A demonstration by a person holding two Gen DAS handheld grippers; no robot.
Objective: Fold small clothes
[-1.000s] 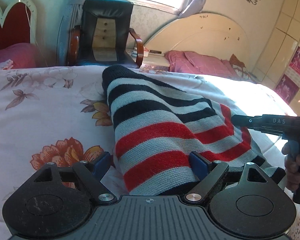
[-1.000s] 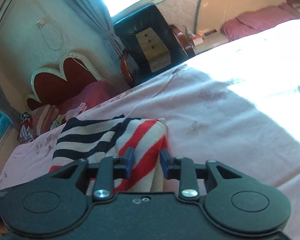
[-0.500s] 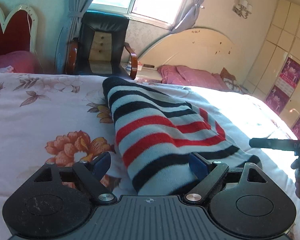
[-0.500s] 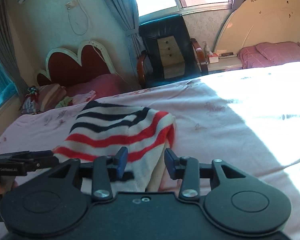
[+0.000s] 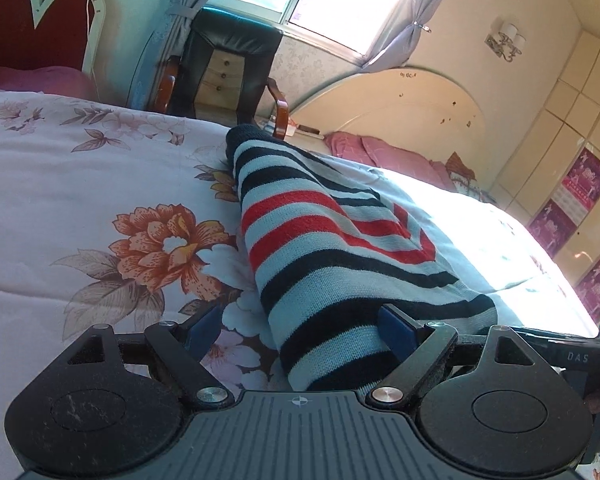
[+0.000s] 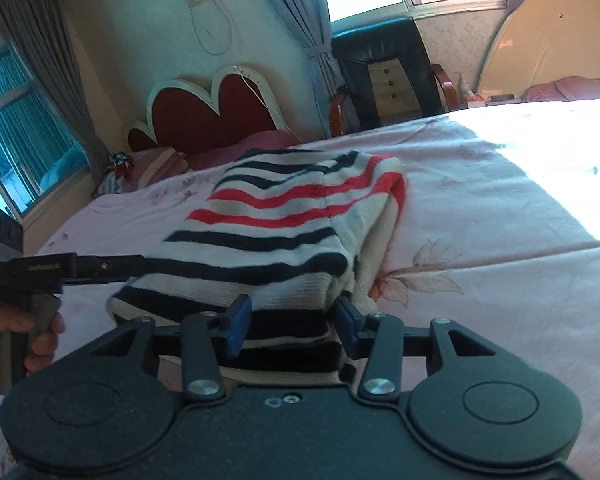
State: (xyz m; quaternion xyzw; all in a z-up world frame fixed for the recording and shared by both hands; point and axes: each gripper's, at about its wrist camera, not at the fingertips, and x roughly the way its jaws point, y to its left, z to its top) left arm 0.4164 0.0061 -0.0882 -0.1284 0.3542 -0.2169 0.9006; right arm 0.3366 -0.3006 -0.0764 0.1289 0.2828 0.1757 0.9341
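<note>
- Left wrist view: the left gripper has its blue fingers spread wide and pressing on nothing. The right finger lies against the near end of the striped sweater; the left finger stands over the floral bedsheet, apart from the cloth.
- The sweater lies folded on the bedsheet, running away from the camera towards a black armchair. Its stripes are dark, pale and red, and its far end is a dark cuff-like edge.
- At the lower right edge of this view a dark bar of the right gripper's body shows, with part of a hand behind it.
- A red heart-shaped headboard stands at upper left, and pink pillows lie before a cream arched headboard at right.
- Right wrist view: the right gripper has its jaws partly apart; they have just been opening. The sweater's near folded edge sits between the blue fingers, which do not seem to press on it.
- The sweater rests on the pink bedsheet, with its thick folded side to the right.
- At left, the left gripper's dark finger reaches to the sweater's left edge, and a hand grips its handle.
- Bright sunlight falls across the right part of the bed.
</note>
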